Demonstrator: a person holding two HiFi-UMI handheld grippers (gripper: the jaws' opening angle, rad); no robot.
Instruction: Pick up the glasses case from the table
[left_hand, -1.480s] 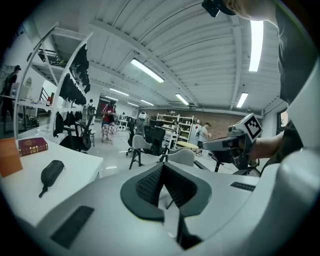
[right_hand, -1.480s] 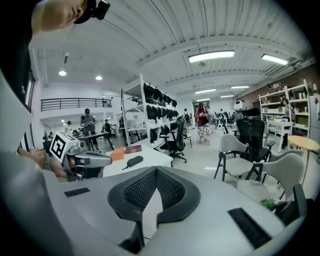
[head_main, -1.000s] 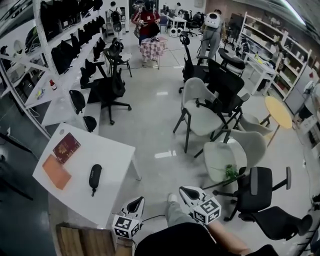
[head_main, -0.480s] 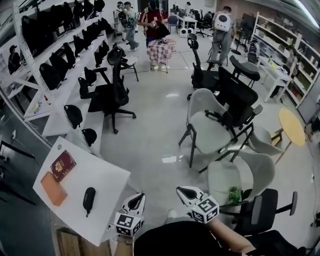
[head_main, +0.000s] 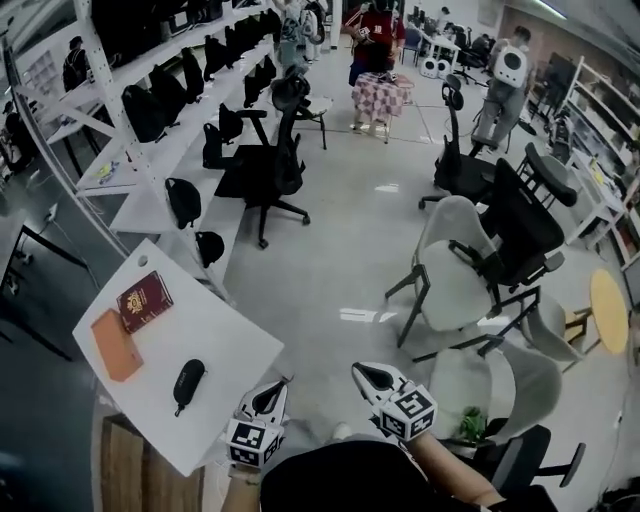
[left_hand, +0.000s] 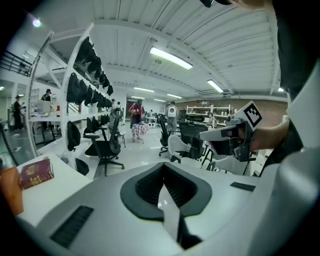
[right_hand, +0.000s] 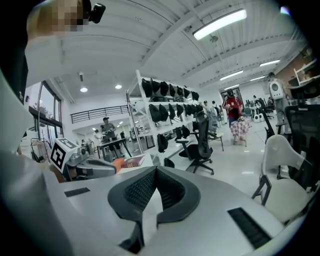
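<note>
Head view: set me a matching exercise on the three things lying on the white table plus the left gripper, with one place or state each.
Things:
1 black oval glasses case
2 dark red booklet
3 flat orange sheet
4 left gripper

Places or states:
a jaws shut, nothing between them
b by the left edge of the white table
c near end of the table
d far end of the table

Pairs: 1-c, 2-d, 3-b, 4-a

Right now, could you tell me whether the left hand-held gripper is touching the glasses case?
Apart. The head view shows bare white table between the glasses case and the left hand-held gripper.
</note>
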